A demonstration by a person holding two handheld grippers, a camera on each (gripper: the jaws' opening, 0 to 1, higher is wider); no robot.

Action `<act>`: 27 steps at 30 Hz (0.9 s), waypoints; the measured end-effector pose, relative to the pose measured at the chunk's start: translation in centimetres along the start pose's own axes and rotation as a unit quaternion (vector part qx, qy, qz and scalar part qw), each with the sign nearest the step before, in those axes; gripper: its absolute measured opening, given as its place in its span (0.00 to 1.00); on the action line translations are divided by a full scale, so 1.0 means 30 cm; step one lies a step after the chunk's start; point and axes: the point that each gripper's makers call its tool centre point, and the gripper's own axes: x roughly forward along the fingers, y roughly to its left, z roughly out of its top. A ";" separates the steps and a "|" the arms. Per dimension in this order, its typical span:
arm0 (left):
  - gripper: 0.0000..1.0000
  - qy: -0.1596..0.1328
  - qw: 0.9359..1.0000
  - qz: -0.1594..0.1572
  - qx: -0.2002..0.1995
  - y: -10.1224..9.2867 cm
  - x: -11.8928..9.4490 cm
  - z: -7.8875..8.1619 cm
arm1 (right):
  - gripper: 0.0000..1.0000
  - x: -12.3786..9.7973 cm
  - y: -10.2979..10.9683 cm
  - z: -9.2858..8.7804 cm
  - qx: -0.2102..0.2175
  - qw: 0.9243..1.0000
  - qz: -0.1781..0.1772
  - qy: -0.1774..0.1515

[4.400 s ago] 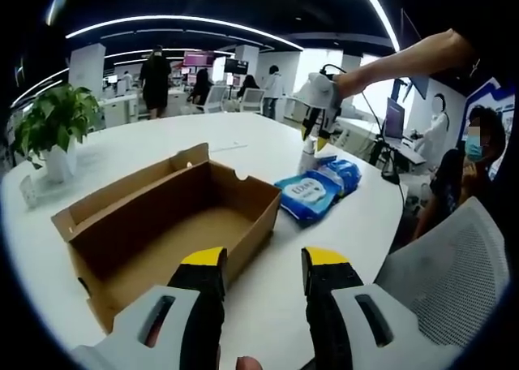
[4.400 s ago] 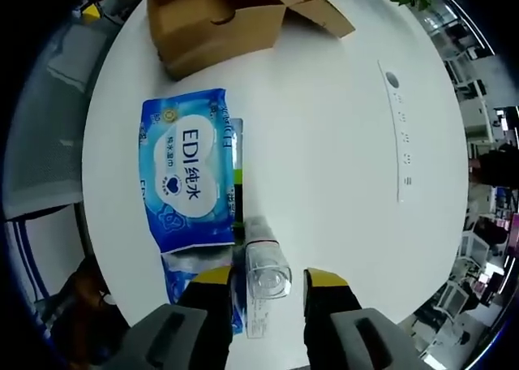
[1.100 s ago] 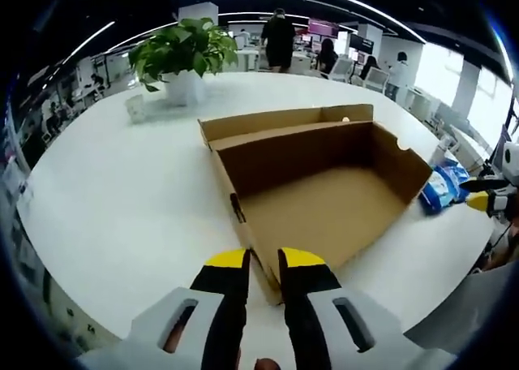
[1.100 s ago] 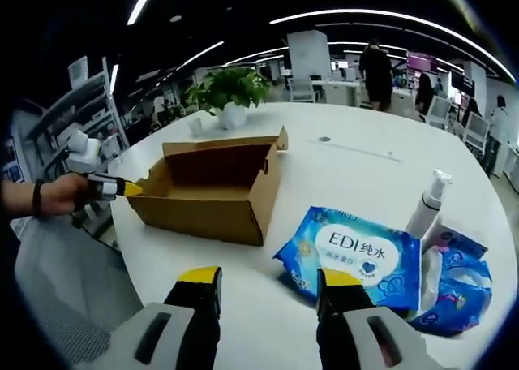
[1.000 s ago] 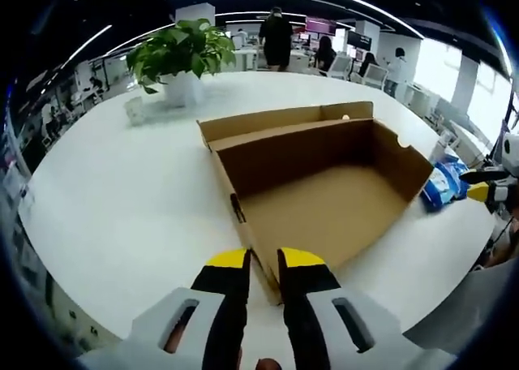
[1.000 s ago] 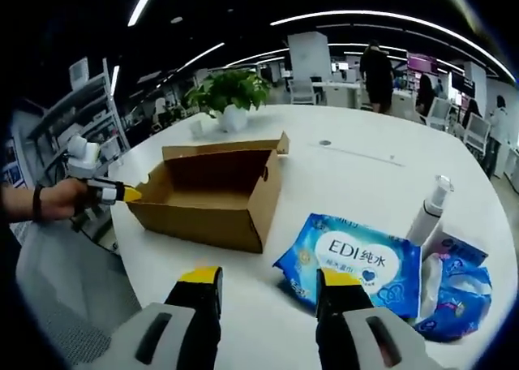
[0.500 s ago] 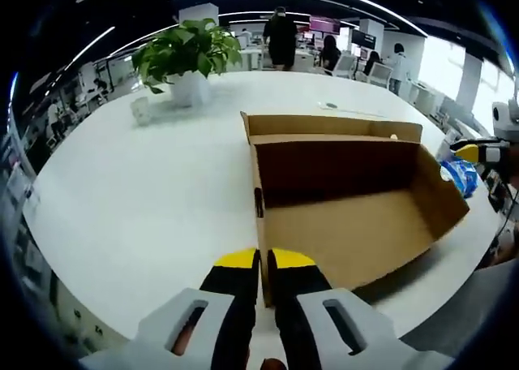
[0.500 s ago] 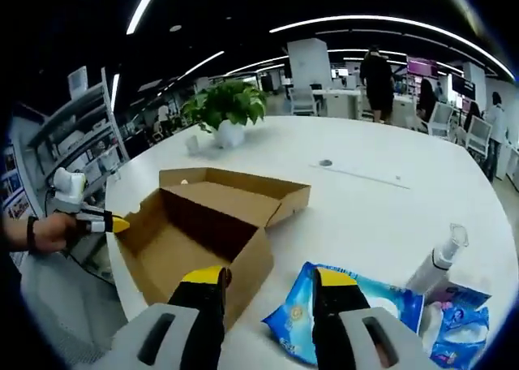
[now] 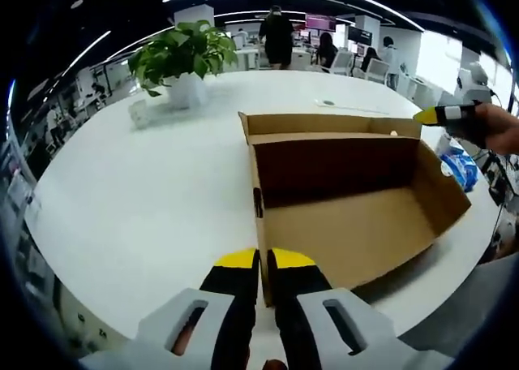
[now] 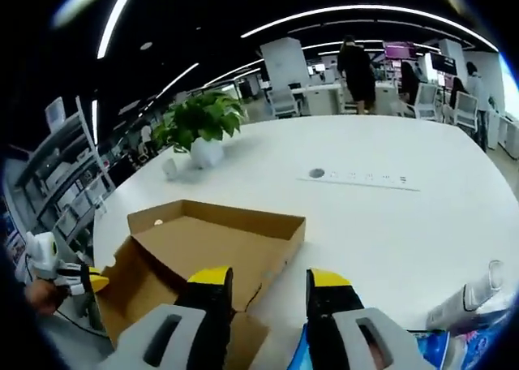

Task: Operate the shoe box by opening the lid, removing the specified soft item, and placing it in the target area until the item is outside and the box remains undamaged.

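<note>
An open brown cardboard shoe box (image 9: 349,200) sits on a round white table (image 9: 138,191), its long axis running away from the left gripper (image 9: 262,266); that gripper's yellow-tipped jaws are nearly closed, pinching the box's near end wall at its corner; the hinged lid (image 9: 324,124) lies folded back along the far side; the interior looks bare. The right gripper (image 10: 265,282), jaws parted and holding nothing, hovers over the lid (image 10: 215,236), so it is judged the nearer one for reaching the lid; in the left gripper view it enters from the right edge, held in a hand (image 9: 496,129). A blue soft wipes packet (image 9: 463,165) lies on the table beyond the box's right end, outside it; a clear pump bottle (image 10: 473,299) stands nearby. Farther off, a potted green plant (image 9: 185,58); beyond, an open office with desks and standing people.
</note>
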 end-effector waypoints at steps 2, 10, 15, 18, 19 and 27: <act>0.03 -0.001 1.000 -0.001 -0.001 -0.001 0.000 0.001 | 0.31 0.019 -0.009 0.008 0.008 1.000 -0.002 0.001; 0.03 -0.007 1.000 -0.003 -0.008 -0.005 0.002 0.000 | 0.24 0.121 -0.050 0.007 0.038 0.999 -0.012 0.023; 0.03 -0.009 1.000 -0.003 -0.005 -0.008 0.003 0.002 | 0.22 0.166 -0.063 0.022 0.049 0.998 -0.018 0.036; 0.03 -0.010 1.000 -0.003 -0.004 -0.009 0.003 0.002 | 0.21 0.183 -0.060 0.037 0.048 0.997 -0.028 0.049; 0.03 -0.010 1.000 -0.003 -0.003 -0.009 0.003 0.002 | 0.20 0.182 -0.054 0.033 0.044 0.997 -0.031 0.058; 0.03 -0.011 1.000 -0.001 0.001 -0.010 0.000 -0.003 | 0.06 0.280 -0.101 -0.007 0.048 0.990 -0.051 0.119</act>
